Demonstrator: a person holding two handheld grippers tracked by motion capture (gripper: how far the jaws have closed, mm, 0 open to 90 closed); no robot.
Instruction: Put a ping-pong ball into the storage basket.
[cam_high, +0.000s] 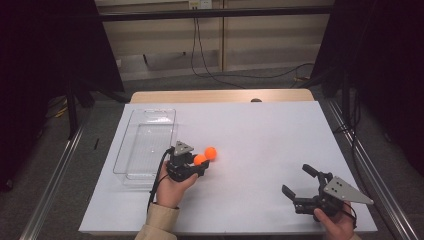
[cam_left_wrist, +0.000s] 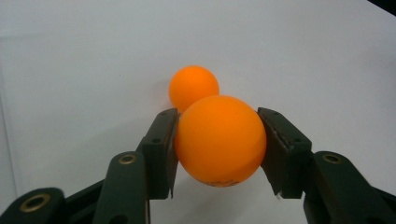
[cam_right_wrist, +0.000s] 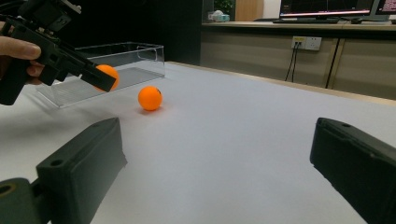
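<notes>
Left tongs (cam_left_wrist: 218, 140) clamp a smooth, matte orange plastic ball (cam_left_wrist: 219, 140); dark lettering marks its underside. Right tongs (cam_right_wrist: 224, 168) stand wide apart, holding nothing.

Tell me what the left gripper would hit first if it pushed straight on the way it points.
The left gripper, shut on one orange ball, points at the second orange ball lying on the white table just ahead. That ball likely comes first, though the gap between them is hard to judge.

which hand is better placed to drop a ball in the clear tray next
Left. The left gripper already clamps an orange ball beside the clear tray; the right gripper is open, far across the table.
</notes>
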